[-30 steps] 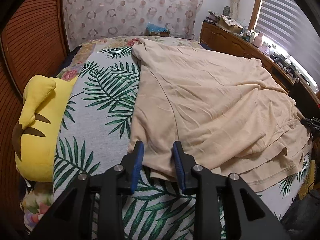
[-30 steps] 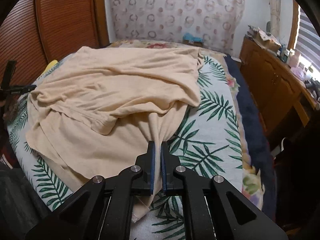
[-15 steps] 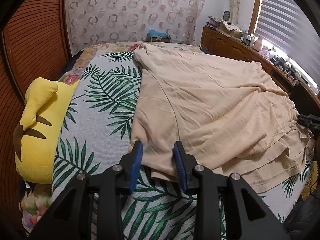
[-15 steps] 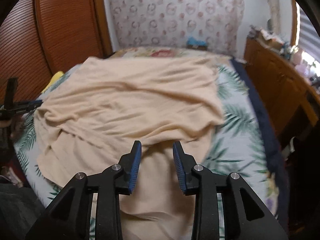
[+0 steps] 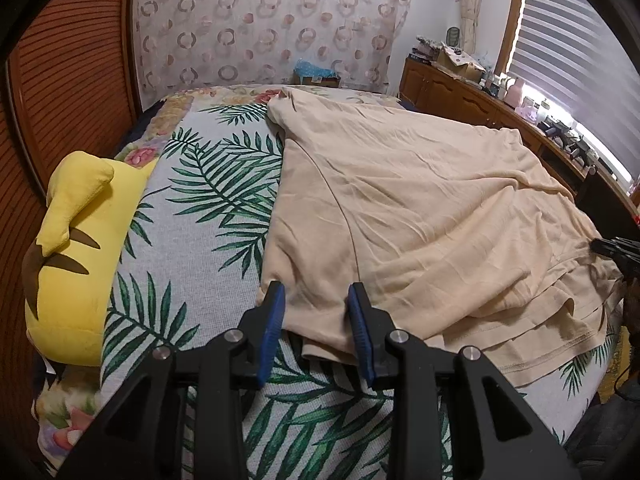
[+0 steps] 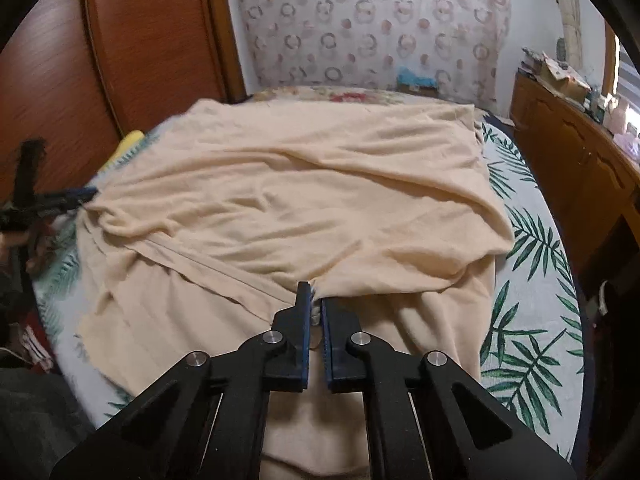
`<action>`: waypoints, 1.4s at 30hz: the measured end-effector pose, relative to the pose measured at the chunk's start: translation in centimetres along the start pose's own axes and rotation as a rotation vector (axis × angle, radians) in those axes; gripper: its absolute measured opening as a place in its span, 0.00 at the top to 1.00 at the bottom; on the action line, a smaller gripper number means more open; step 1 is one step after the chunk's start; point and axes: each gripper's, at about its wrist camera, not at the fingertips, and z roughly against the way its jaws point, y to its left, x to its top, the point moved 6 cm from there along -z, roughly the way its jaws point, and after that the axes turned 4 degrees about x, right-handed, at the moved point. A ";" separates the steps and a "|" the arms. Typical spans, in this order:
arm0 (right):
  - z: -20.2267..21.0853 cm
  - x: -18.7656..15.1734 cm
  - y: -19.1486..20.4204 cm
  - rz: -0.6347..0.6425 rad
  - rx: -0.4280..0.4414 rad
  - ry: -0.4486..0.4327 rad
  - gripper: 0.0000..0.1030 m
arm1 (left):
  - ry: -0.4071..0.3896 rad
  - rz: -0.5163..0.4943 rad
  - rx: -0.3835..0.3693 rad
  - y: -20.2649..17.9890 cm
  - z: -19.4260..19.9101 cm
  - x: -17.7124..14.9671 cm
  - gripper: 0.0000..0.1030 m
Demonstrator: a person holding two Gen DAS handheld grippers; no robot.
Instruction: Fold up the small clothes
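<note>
A bed (image 5: 192,248) with a palm-leaf cover fills both views. A large beige garment (image 5: 420,208) lies spread across it, rumpled, with one part already laid back over the rest, so folding looks begun but far from finished; several folds and smoothing seem left. A yellow plush toy (image 5: 76,252) sits at the bed's edge. The left tongs (image 5: 316,312) stand released, straddling the garment's near corner. The right tongs (image 6: 316,304) are clenched on a folded edge of the cloth.
</note>
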 end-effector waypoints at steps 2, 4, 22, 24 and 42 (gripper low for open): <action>1.7 0.1 0.7 -0.001 0.038 -0.014 0.98 | 0.007 -0.002 -0.003 0.1 0.1 0.0 0.70; 3.3 0.0 1.4 0.016 0.050 -0.020 0.98 | 0.025 -0.002 -0.001 0.3 0.2 0.1 0.70; 2.8 -2.0 0.0 0.047 -0.065 0.035 0.90 | 0.072 -0.023 0.090 1.0 -0.5 0.5 0.63; 2.9 -1.9 -0.5 0.040 -0.077 0.034 0.77 | 0.074 -0.028 0.090 0.8 -0.4 0.5 0.63; 3.1 -1.2 -2.0 0.025 -0.131 -0.002 0.47 | 0.098 0.006 -0.032 -0.4 -0.2 0.4 0.63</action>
